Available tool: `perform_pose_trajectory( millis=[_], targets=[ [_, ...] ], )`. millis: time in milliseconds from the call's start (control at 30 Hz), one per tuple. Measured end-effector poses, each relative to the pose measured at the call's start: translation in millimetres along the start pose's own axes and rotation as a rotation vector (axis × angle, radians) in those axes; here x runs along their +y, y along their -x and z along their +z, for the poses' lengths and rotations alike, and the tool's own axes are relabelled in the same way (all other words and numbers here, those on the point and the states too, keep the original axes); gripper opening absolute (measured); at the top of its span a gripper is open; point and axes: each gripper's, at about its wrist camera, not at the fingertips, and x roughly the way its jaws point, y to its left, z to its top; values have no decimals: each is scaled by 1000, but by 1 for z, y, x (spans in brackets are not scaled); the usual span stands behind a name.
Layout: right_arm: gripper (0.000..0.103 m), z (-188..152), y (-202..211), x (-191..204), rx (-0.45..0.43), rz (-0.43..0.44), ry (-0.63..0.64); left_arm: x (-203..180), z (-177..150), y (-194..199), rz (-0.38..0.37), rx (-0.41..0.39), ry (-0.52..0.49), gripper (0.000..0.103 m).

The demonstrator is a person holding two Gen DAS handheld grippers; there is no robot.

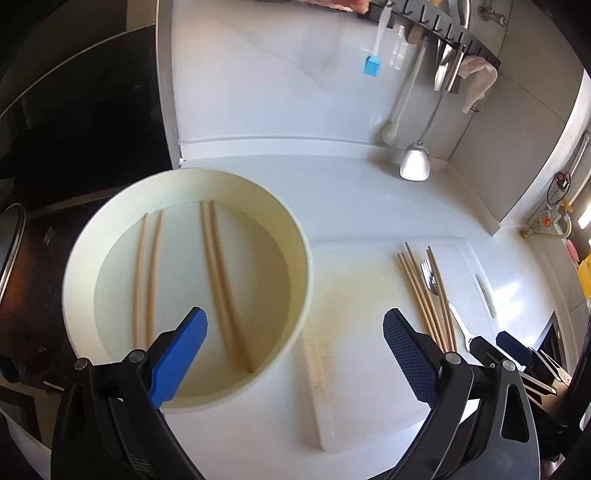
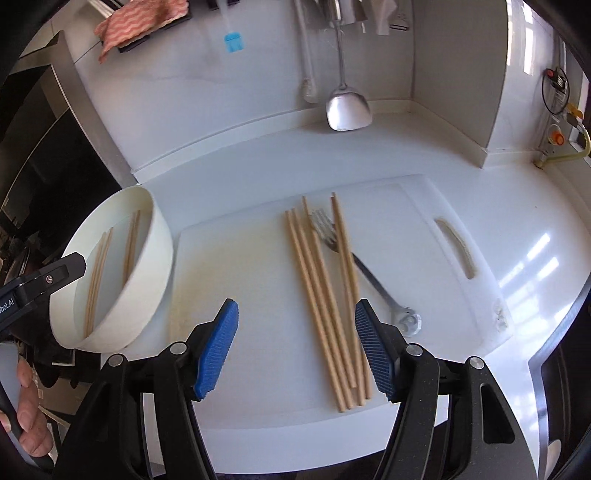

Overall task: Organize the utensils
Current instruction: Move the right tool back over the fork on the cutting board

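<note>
Wooden chopsticks [image 2: 325,295] and fork [image 2: 364,271] on cutting board [image 2: 424,240], right tongs [image 2: 295,350] open above.

A home kitchen — the evidence hangs straight ahead of the right claw [image 2: 295,345], where a dark hook rail [image 1: 448,35] on the pale wall carries a steel spatula [image 2: 347,107], a white-handled tool, a blue silicone brush [image 2: 233,41] and a striped cloth [image 2: 142,24]. Below the claw lies a glossy white counter [image 2: 517,206] bearing a stained white cutting board [image 2: 424,236] with wooden chopsticks [image 2: 321,295] and a steel fork [image 2: 364,269] on it. To the claw's left sits a white bowl [image 2: 155,258] holding more chopsticks, and beyond it the dark surface of a cooktop [image 1: 92,122]. Far right of the claw, a gas valve with a yellowish hose [image 2: 565,157] is fixed in the corner.
</note>
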Motion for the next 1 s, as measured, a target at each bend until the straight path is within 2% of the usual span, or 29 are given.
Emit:
perform_pose_trajectory(
  millis=[267, 433, 667, 867, 1000],
  targets=[
    [63, -5, -4, -92, 6, 62, 40, -81, -30, -14, 45, 21, 74, 94],
    [63, -4, -14, -126, 16, 114, 98, -113, -49, -19, 130, 41, 129, 95],
    [63, -1, -22, -139, 9, 153, 122, -130, -56, -22, 198, 31, 124, 95],
    [63, -3, -38, -137, -35, 141, 134, -129, -62, -53, 148, 37, 110, 95],
    [63, -3, -61, -131, -46, 164, 143, -128, -67, -68, 140, -21, 102, 95]
  ],
)
